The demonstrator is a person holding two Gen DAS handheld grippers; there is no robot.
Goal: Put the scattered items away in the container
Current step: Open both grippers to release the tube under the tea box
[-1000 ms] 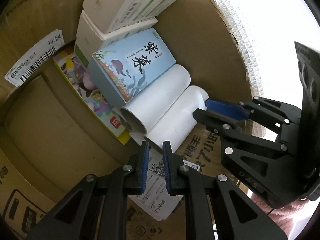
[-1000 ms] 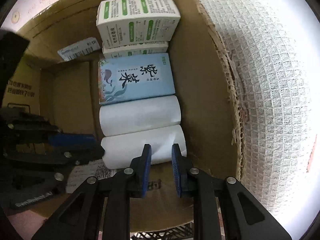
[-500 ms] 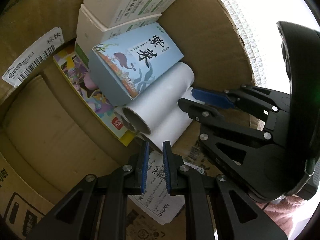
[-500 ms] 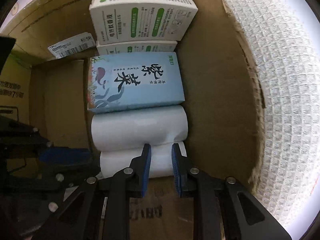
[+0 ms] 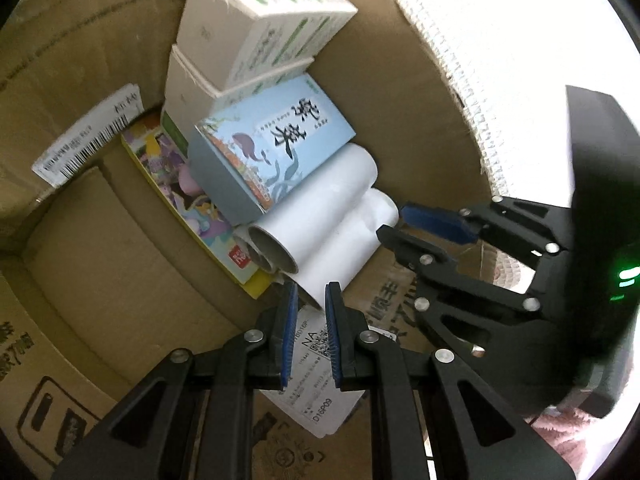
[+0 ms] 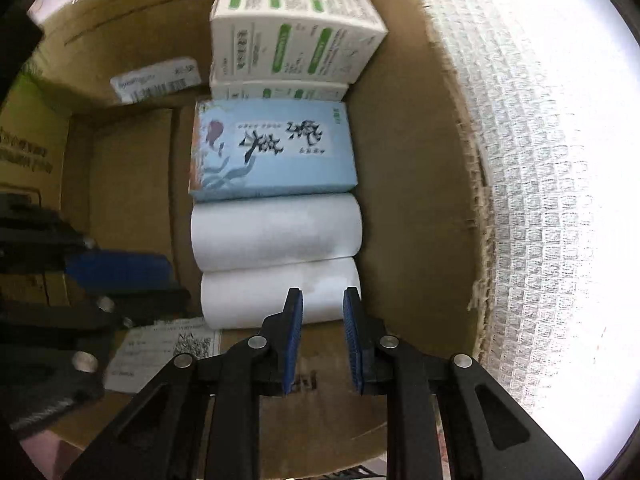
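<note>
Both grippers hover over an open cardboard box that holds two white paper rolls, a light blue carton, two stacked white-and-green boxes and a colourful flat pack. My left gripper has a narrow gap between its blue pads, empty, just above the near end of the front roll. My right gripper is also nearly closed and empty, over the front roll's right end. It also shows in the left wrist view.
A white woven cloth lies to the right of the box. Shipping labels are stuck on the box flaps. The left half of the box floor is bare cardboard.
The right gripper dipped toward the rolls half a second ago and has drawn back a little. The left gripper stayed almost still. Neither took hold of anything.
</note>
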